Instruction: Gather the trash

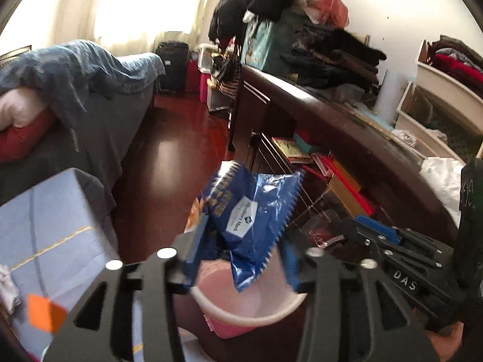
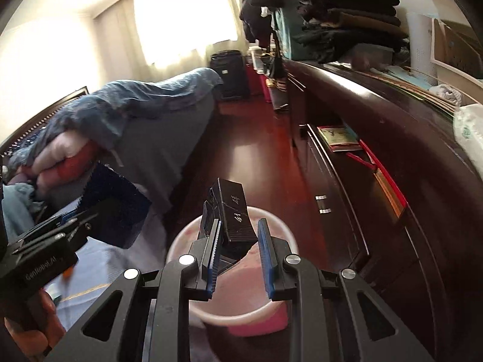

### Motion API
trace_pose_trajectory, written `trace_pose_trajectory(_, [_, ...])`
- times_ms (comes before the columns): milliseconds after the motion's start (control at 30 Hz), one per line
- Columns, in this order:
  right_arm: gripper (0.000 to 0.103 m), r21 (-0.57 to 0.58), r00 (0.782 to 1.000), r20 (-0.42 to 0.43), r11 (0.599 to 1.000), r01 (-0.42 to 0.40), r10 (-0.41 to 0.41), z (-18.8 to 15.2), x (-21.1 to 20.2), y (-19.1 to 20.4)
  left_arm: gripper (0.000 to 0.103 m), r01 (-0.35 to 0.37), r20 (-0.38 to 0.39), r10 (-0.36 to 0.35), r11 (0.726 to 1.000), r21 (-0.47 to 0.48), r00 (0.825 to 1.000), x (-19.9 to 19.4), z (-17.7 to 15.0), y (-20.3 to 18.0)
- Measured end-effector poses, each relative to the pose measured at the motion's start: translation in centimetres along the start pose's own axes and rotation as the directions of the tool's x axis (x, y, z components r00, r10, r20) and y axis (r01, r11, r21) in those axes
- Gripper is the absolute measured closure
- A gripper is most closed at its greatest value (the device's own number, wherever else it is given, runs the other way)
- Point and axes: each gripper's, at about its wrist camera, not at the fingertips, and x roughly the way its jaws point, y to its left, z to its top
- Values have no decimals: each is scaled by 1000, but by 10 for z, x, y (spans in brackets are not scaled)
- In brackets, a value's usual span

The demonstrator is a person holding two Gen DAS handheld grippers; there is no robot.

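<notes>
A crumpled blue snack wrapper (image 1: 253, 217) hangs between the fingers of my left gripper (image 1: 244, 238), right over the pink bin (image 1: 241, 318). The jaws stand wide apart and the pads do not clearly press the wrapper. My right gripper (image 2: 239, 224) is shut on a small black packet (image 2: 232, 208) with white script, held above the same pink bin (image 2: 181, 235). In the left wrist view the right gripper (image 1: 374, 235) shows at the right, close by. In the right wrist view the left gripper (image 2: 78, 220) shows at the left with the wrapper (image 2: 114, 208) in shadow.
A dark wooden dresser (image 1: 347, 120) with an open drawer (image 2: 338, 138) of books runs along the right, with clothes piled on top. A bed with a blue blanket (image 1: 75, 66) lies at the left. Red wooden floor (image 1: 169, 150) runs between them. A pale blue bag (image 1: 45, 226) stands beside the bin.
</notes>
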Motion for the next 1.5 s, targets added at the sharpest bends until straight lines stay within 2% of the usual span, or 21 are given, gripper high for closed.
trace_pose_trajectory(67, [77,-1,1000,-9,1000,21,-21,1,16,-5,32,5,-15,-5,1000,-6,1000,17,-1,2])
trace_pose_trajectory(133, [74,1,1000,-11,1000,23,-23,0,27,-8,23,19,-23,-19,1000,-14,1000,25,-1,5])
trace_pose_trajectory(167, [68,2,1000,-16,1000,27,-27,0,31,-9,19,26,-23,-27,1000,-17,999,28,0,5])
trace_pose_trajectory(267, [58,9,999,-23,1000,30,-30,-3,35,-11,13,41,-1,-41,999,-25,999,20,1,10])
trace_pose_trajectory(333, [52,9,999,-20,999,37,-37,-5,29,-9,10,24,32,-23,999,-33,999,7,1,14])
trace_pose_trajectory(400, [45,5,999,-16,999,51,-50,-6,22,-4,9,20,52,-18,999,-47,998,-7,3,17])
trace_pose_trajectory(500, [32,-18,998,1,998,60,-59,-10,0,12,6,-26,80,30,998,-57,996,-35,2,21])
trace_pose_trajectory(600, [21,-46,999,21,998,40,-39,-15,-20,31,4,-108,104,113,993,-52,988,-66,-4,24])
trace_pose_trajectory(733, [12,-113,998,49,993,-25,31,-23,-52,68,4,-262,98,267,963,-60,959,-102,-18,37])
trace_pose_trajectory(867, [10,-162,995,46,983,-83,91,-28,-72,95,4,-348,39,355,930,-120,934,-114,-33,68])
trace_pose_trajectory(933, [10,-171,993,38,980,-104,112,-30,-78,103,4,-386,-23,387,911,-145,922,-108,-40,88])
trace_pose_trajectory(1100, [9,-168,988,9,974,-149,153,-32,-86,113,4,-399,-124,381,894,-204,916,-80,-49,130])
trace_pose_trajectory(1133, [9,-167,987,0,973,-159,161,-33,-87,114,5,-402,-142,379,892,-209,915,-72,-51,137])
trace_pose_trajectory(1200, [9,-166,985,-12,971,-172,173,-34,-88,117,15,-405,-175,373,889,-212,911,-61,-54,146])
trace_pose_trajectory(1267, [9,-172,983,-23,968,-183,182,-35,-89,121,46,-409,-214,366,888,-210,906,-52,-57,154])
trace_pose_trajectory(1300, [9,-180,982,-29,965,-189,187,-36,-89,126,54,-409,-235,360,888,-210,903,-47,-58,156])
trace_pose_trajectory(1333, [9,-185,981,-32,964,-193,190,-37,-89,129,66,-416,-240,366,886,-207,899,-47,-60,157])
trace_pose_trajectory(1367, [8,-191,980,-40,961,-200,196,-39,-88,133,67,-434,-231,388,879,-196,892,-48,-62,158])
trace_pose_trajectory(1400, [8,-200,976,-54,956,-216,209,-41,-86,140,67,-433,-228,389,879,-199,893,-51,-62,159])
trace_pose_trajectory(1433, [8,-206,973,-67,952,-229,219,-43,-84,146,67,-418,-219,373,882,-219,902,-57,-63,161])
trace_pose_trajectory(1500, [8,-217,966,-96,943,-254,238,-49,-79,158,67,-421,-188,383,873,-247,905,-76,-64,165])
